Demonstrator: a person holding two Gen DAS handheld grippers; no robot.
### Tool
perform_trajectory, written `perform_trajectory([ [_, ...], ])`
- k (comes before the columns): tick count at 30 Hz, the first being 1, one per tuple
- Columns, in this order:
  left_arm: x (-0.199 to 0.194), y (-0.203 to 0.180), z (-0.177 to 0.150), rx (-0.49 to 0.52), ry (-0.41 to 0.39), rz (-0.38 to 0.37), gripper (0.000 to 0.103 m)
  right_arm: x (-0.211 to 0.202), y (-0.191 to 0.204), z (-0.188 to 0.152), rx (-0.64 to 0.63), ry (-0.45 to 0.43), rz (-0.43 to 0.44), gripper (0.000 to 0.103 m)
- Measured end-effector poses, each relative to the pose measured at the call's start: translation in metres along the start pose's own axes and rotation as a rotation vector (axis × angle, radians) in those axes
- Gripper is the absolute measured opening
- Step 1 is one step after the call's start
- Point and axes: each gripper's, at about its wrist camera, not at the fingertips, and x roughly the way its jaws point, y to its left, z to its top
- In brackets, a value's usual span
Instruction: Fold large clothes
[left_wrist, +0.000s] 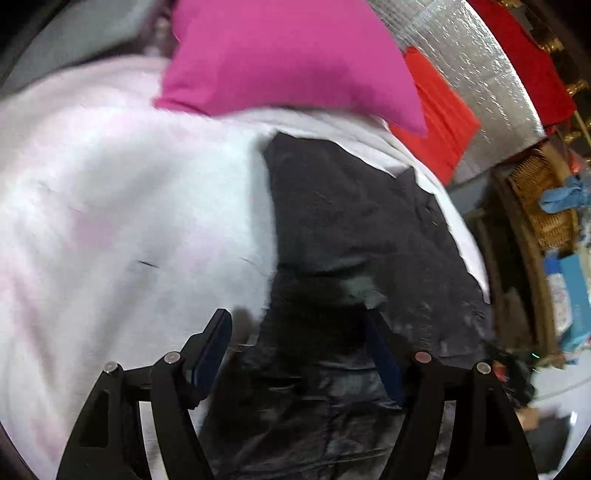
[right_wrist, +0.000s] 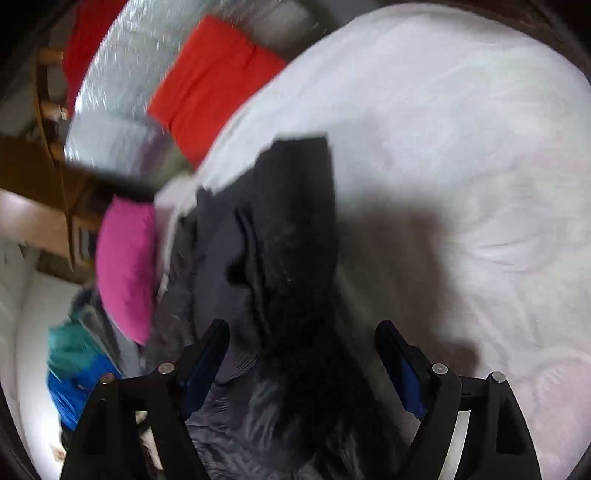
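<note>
Dark grey garment (left_wrist: 354, 229), creased, partly folded, lying on pale bedspread (left_wrist: 129, 206)

Left claw (left_wrist: 299, 325) stands with its jaws wide apart above a dark grey garment (left_wrist: 354, 229); neither blue pad presses the cloth, though the garment's near edge lies between and below them. The garment lies spread on a white bed cover (left_wrist: 129, 192), creased and partly blurred. Beyond it rests a magenta pillow (left_wrist: 288, 59), its corner overlapping a red pillow (left_wrist: 443, 122). A silver quilted panel (left_wrist: 480, 74) lies behind. A wicker basket (left_wrist: 543, 199) stands at right.
</note>
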Motion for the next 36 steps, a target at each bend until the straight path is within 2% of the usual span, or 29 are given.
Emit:
perform_trajectory([
  [2, 0.009, -0.008, -0.003, 0.024, 0.024, 0.004, 0.074, -0.001, 0.008, -0.001, -0.044, -0.037, -0.011, 0.083],
  [3, 0.011, -0.011, -0.002, 0.041, 0.012, 0.014, 0.074, -0.001, 0.015, -0.001, -0.068, -0.035, -0.001, 0.062],
  [4, 0.012, -0.016, -0.002, 0.065, 0.000, 0.019, 0.074, 0.001, 0.019, -0.002, -0.078, -0.031, -0.005, 0.055],
  [6, 0.015, -0.022, 0.000, 0.087, -0.014, 0.030, 0.062, -0.001, 0.028, -0.003, -0.091, -0.063, -0.046, 0.043],
  [8, 0.019, -0.025, 0.003, 0.096, -0.024, 0.033, 0.051, -0.007, 0.034, -0.010, -0.077, -0.076, 0.005, 0.029],
  [9, 0.020, -0.028, 0.003, 0.107, -0.032, 0.041, 0.050, -0.016, 0.039, -0.013, -0.073, -0.099, 0.028, 0.027],
  [13, 0.015, -0.040, 0.008, 0.138, -0.060, 0.054, 0.044, -0.046, 0.057, -0.026, -0.094, -0.148, 0.078, 0.026],
  [15, 0.009, -0.045, 0.008, 0.152, -0.079, 0.043, 0.044, -0.057, 0.051, -0.033, -0.077, -0.157, 0.086, 0.026],
  [18, 0.016, -0.041, 0.007, 0.154, -0.054, 0.078, 0.048, -0.045, 0.033, -0.036, -0.014, -0.108, 0.026, 0.027],
  [19, 0.021, -0.040, 0.006, 0.153, -0.040, 0.099, 0.053, -0.041, 0.028, -0.035, 0.004, -0.088, 0.011, 0.028],
  [20, 0.028, -0.037, 0.005, 0.146, -0.022, 0.128, 0.060, -0.034, 0.020, -0.034, 0.023, -0.056, -0.006, 0.033],
  [21, 0.031, -0.035, 0.005, 0.139, -0.008, 0.139, 0.061, -0.030, 0.015, -0.033, 0.033, -0.052, -0.008, 0.036],
  [22, 0.032, -0.036, 0.004, 0.142, -0.005, 0.139, 0.062, -0.030, 0.013, -0.032, 0.042, -0.051, -0.015, 0.043],
  [24, 0.031, -0.041, 0.004, 0.164, -0.006, 0.156, 0.065, -0.031, 0.012, -0.032, 0.048, -0.038, -0.026, 0.066],
  [28, 0.033, -0.044, -0.003, 0.184, 0.015, 0.163, 0.071, -0.047, 0.004, -0.035, 0.053, -0.034, -0.005, 0.070],
  [30, 0.032, -0.042, -0.006, 0.181, 0.023, 0.151, 0.072, -0.053, -0.005, -0.041, 0.052, -0.015, 0.002, 0.076],
  [34, 0.028, -0.037, -0.018, 0.191, 0.023, 0.126, 0.072, -0.035, -0.005, -0.046, 0.041, 0.058, 0.038, 0.075],
  [35, 0.028, -0.038, -0.019, 0.191, 0.022, 0.123, 0.070, -0.029, -0.001, -0.048, 0.009, 0.084, 0.024, 0.062],
  [36, 0.028, -0.038, -0.020, 0.190, 0.018, 0.121, 0.068, -0.025, 0.005, -0.051, -0.026, 0.083, -0.025, 0.042],
])
